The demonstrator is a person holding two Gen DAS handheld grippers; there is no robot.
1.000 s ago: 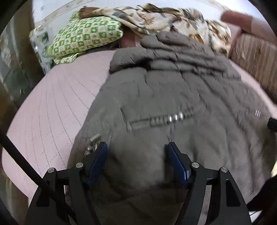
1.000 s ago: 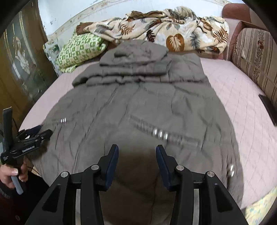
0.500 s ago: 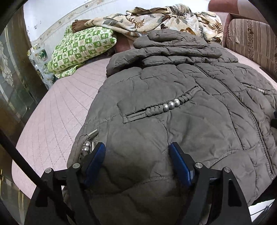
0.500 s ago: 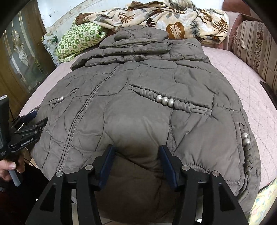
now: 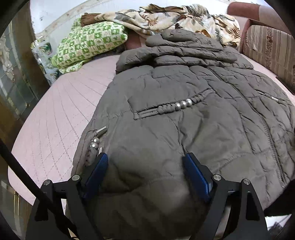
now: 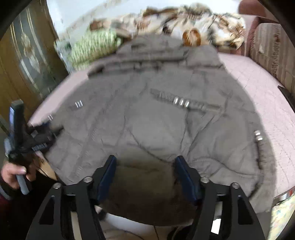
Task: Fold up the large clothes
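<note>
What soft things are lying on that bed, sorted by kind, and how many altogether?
Grey quilted puffer jacket: 1
Green-and-white checked pillow: 1
Beige leaf-print blanket: 1
Total: 3, all on the pink quilted bed cover.

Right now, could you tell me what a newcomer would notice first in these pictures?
A big grey quilted jacket lies spread across the pink bed, its pocket trimmed with silver beads. Both pairs of tongs, left and right, stand open over the jacket's near hem. At the head of the bed lie a green checked pillow and a leaf-print blanket.
</note>
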